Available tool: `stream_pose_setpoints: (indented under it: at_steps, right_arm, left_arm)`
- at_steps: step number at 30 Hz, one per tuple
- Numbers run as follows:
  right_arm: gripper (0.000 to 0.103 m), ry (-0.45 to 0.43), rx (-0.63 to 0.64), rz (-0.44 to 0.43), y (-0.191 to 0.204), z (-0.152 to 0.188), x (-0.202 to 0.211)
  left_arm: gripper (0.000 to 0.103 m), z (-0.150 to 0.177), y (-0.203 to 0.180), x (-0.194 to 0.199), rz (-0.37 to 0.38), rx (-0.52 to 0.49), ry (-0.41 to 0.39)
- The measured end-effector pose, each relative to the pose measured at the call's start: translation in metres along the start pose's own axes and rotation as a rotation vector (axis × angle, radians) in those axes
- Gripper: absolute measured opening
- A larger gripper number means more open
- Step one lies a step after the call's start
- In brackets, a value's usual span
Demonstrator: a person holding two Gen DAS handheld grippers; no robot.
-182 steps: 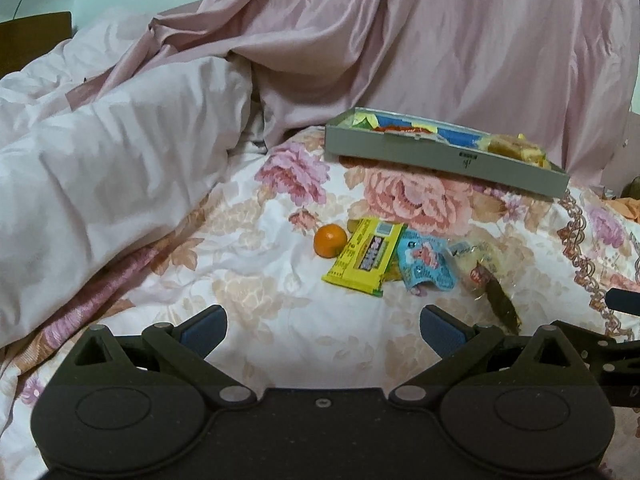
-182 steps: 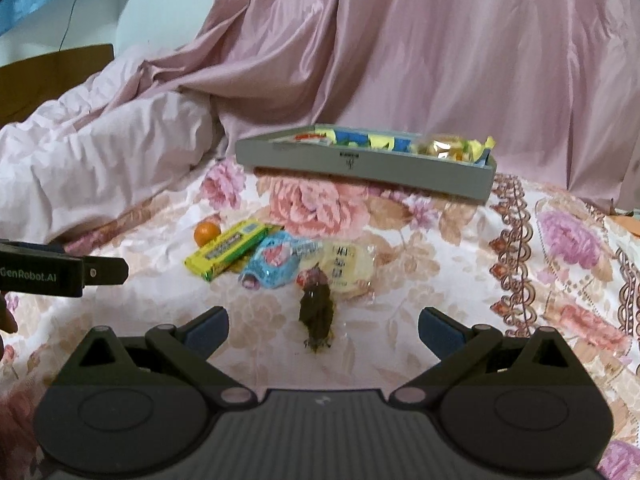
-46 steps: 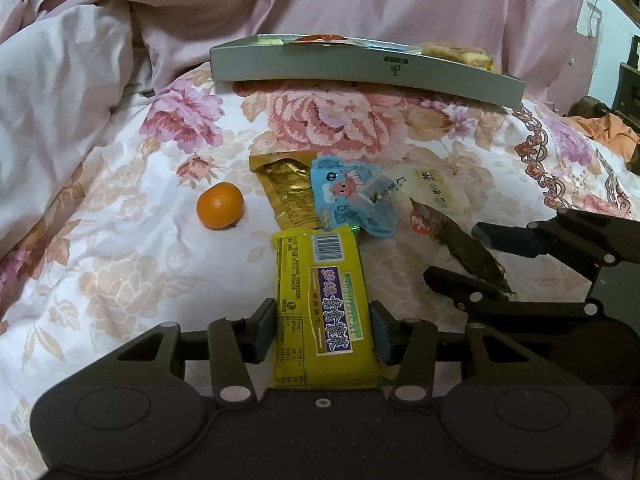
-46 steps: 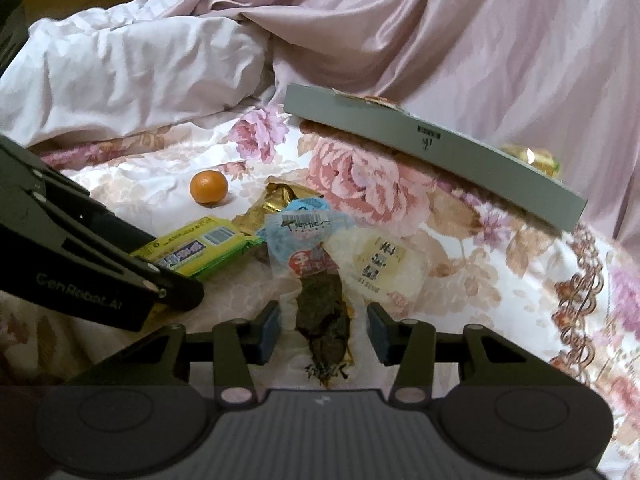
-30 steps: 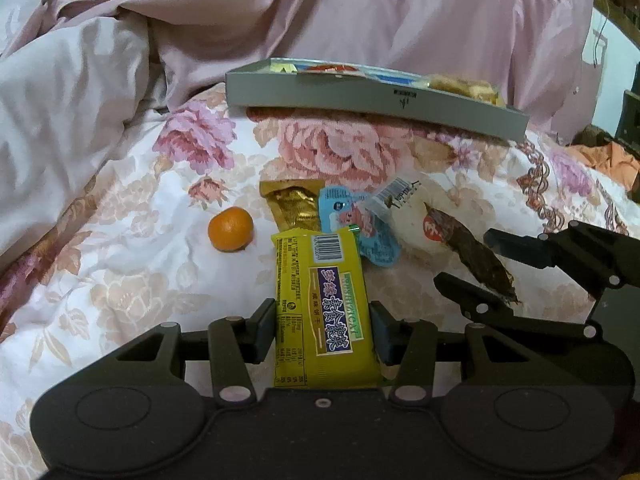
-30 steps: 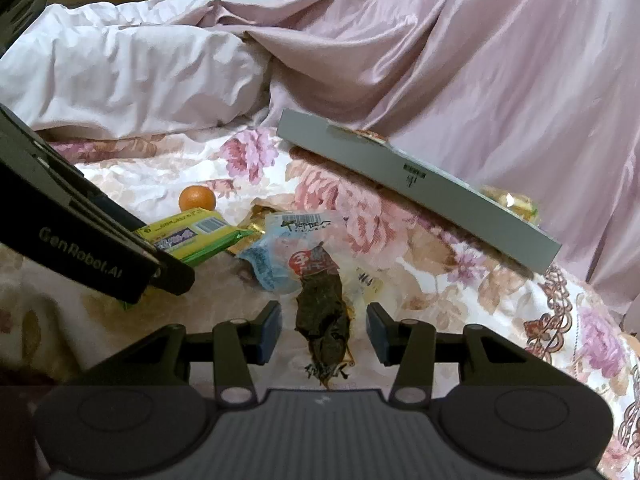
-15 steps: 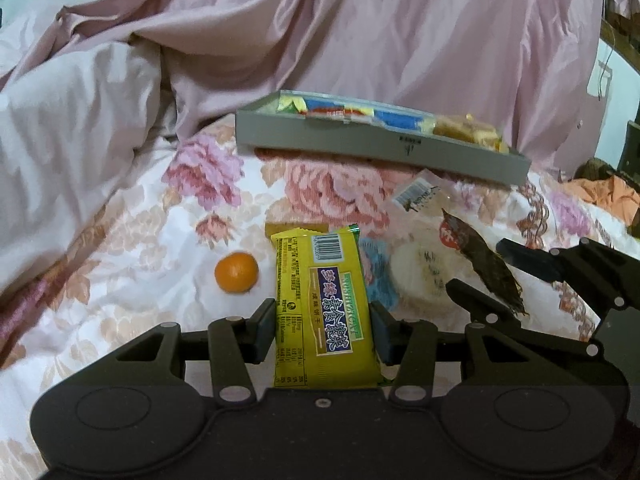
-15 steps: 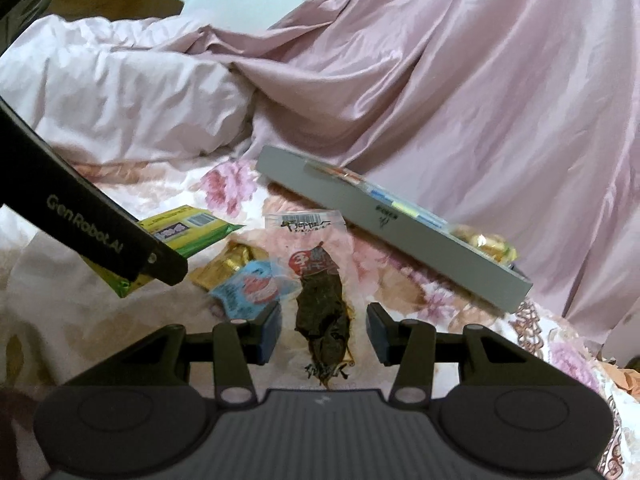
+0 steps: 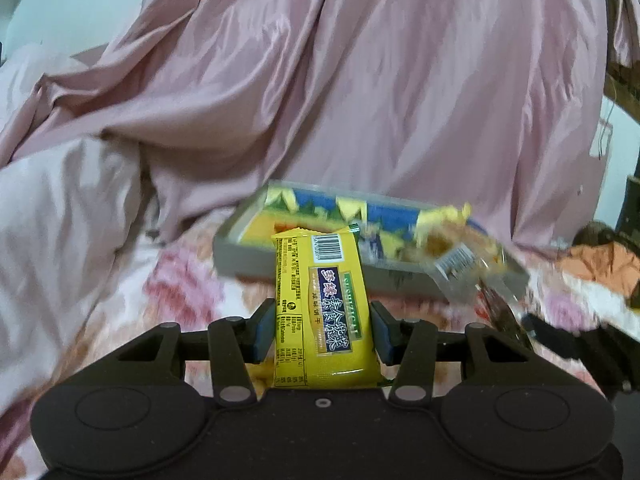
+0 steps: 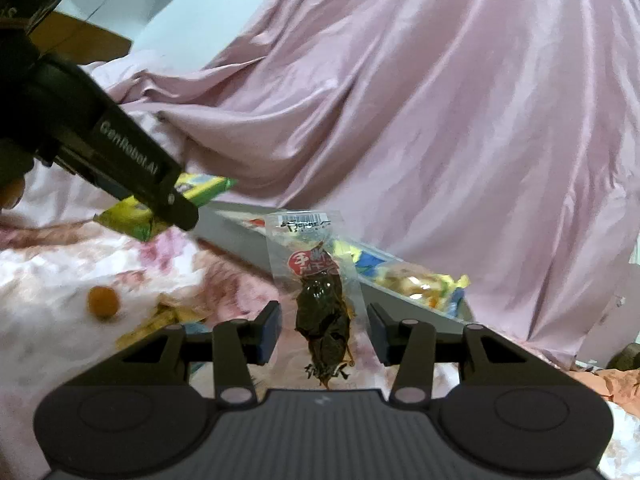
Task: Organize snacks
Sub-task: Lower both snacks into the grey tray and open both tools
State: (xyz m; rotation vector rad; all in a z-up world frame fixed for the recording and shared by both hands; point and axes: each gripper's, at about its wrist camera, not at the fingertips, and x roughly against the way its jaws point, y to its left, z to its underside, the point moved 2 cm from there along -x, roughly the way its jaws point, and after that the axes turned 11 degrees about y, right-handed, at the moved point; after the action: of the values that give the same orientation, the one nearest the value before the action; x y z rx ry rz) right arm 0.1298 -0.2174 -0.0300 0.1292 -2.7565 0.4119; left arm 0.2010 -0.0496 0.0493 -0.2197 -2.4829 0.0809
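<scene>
A yellow snack packet [image 9: 320,308] stands upright between the pads of my left gripper [image 9: 322,332], which is shut on it and holds it in the air in front of the grey tray [image 9: 248,258]. My right gripper [image 10: 324,330] is shut on a clear packet of dark dried snack [image 10: 320,308], also lifted off the bed. The grey tray [image 10: 236,232] lies just beyond both packets and holds several yellow and blue packets. In the right wrist view the left gripper [image 10: 172,206] crosses the upper left with the yellow packet [image 10: 132,216].
On the floral bedsheet [image 10: 48,276] below lie a small orange [image 10: 103,301] and a gold packet [image 10: 160,320]. Pink drapery [image 9: 400,100] rises behind the tray and a rumpled pale quilt [image 9: 60,208] lies to the left. Orange cloth [image 9: 600,264] sits at the far right.
Both grippers have risen with their packets and moved closer to the tray. The orange and the other packets on the sheet have dropped out of the left wrist view.
</scene>
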Motion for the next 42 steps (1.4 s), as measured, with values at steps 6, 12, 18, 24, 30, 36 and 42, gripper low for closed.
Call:
stream_pose_setpoints:
  at_steps: [6, 12, 18, 24, 30, 36, 42]
  right_arm:
    - [0.051, -0.036, -0.049, 0.036, -0.021, -0.014, -0.016]
    - [0.051, -0.080, -0.098, 0.042, -0.039, -0.043, -0.045]
    - [0.051, -0.102, -0.069, 0.028, -0.047, -0.065, -0.077]
    - [0.051, -0.080, -0.072, 0.018, -0.048, -0.070, -0.097]
    - [0.051, -0.042, -0.063, -0.003, -0.042, -0.074, -0.116]
    - [0.051, -0.011, -0.062, -0.018, -0.040, -0.079, -0.131]
    - [0.051, 0.015, -0.057, -0.027, -0.038, -0.078, -0.138]
  left_arm:
    - [0.051, -0.034, -0.008, -0.019, 0.009, 0.007, -0.034]
    - [0.051, -0.068, -0.013, -0.047, 0.004, -0.004, -0.048]
    - [0.051, -0.090, -0.011, -0.076, -0.006, 0.000, -0.042]
    - [0.051, -0.099, -0.007, -0.098, -0.009, 0.029, -0.024]
    - [0.051, -0.100, -0.006, -0.112, -0.014, 0.039, -0.002]
    - [0.051, -0.097, -0.006, -0.121, -0.022, 0.037, 0.018]
    - [0.051, -0.094, -0.004, -0.126, -0.021, 0.038, 0.026]
